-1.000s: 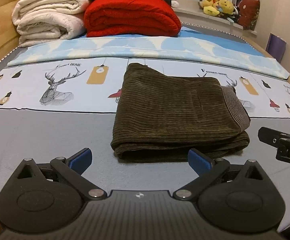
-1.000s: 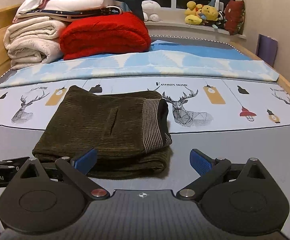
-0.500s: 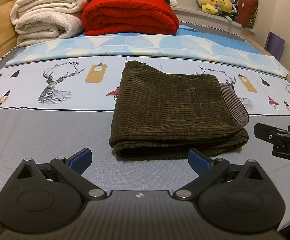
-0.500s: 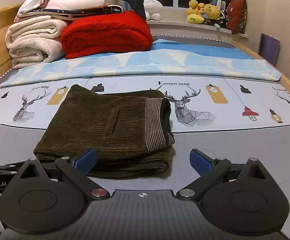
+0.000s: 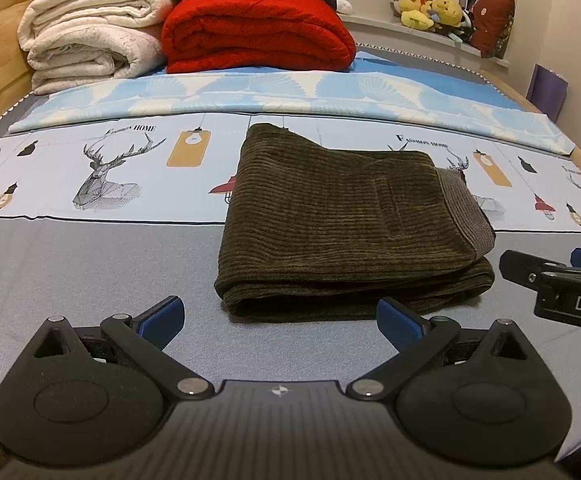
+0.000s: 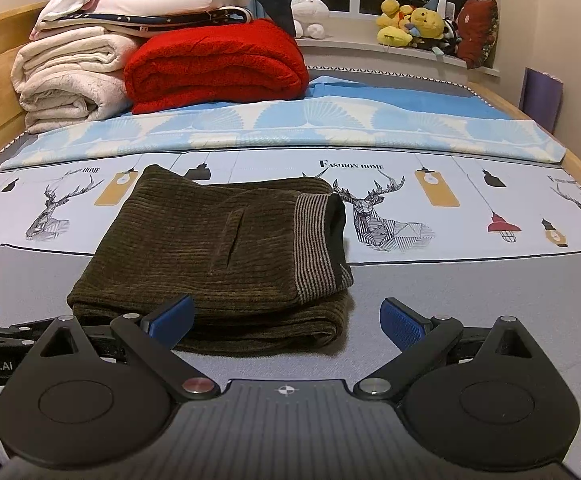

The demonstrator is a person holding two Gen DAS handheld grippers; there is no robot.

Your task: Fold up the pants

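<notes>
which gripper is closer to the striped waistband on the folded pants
Right. The right gripper sits just in front of the waistband end of the pants. The left gripper is in front of the opposite, folded end. Both are open, touching nothing.

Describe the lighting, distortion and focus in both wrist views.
Left wrist view: warm indoor light, dark window, strong fisheye bending of the bed edges; the pants are sharp, with a soft shadow under the near fold. Right wrist view: same warm light, black vignette in the corners; the pants and open right gripper are in focus, and the plush toys look slightly soft.
</notes>
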